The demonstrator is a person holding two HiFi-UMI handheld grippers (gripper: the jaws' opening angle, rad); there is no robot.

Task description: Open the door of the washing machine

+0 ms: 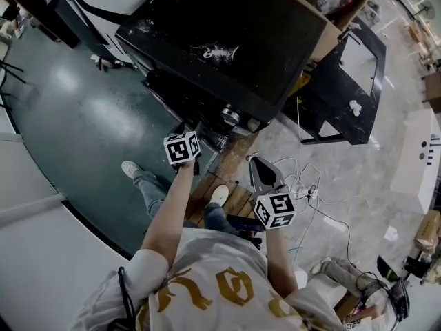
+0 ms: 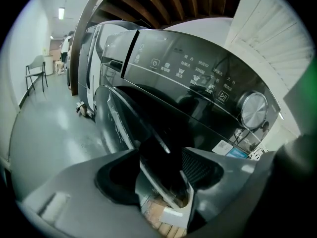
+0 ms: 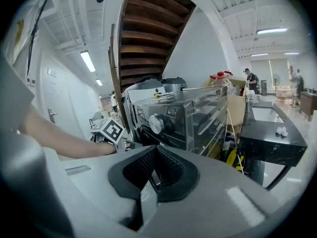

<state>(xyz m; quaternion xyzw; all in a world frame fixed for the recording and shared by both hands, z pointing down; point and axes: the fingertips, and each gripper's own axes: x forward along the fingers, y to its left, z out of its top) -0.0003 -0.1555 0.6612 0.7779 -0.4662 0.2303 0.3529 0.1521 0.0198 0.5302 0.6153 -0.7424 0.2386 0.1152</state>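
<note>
The black washing machine [image 1: 227,40] stands on a wooden pallet, seen from above in the head view. Its control panel with a silver dial [image 2: 253,109] fills the left gripper view. My left gripper [image 1: 186,128] is pressed against the machine's front, below the panel. There its jaws [image 2: 161,175] are closed around the dark edge of the door [image 2: 143,128], which stands slightly tilted out. My right gripper [image 1: 263,172] hangs back to the right of the machine, shut with its pads together and empty [image 3: 154,165]. From that side it sees the machine [image 3: 173,118].
A cardboard box [image 1: 331,5] sits by the machine's right side. A black table [image 1: 358,67] stands to the right. Cables and a power strip [image 1: 303,188] lie on the floor beside the pallet [image 1: 234,198]. A chair [image 2: 35,73] stands far left.
</note>
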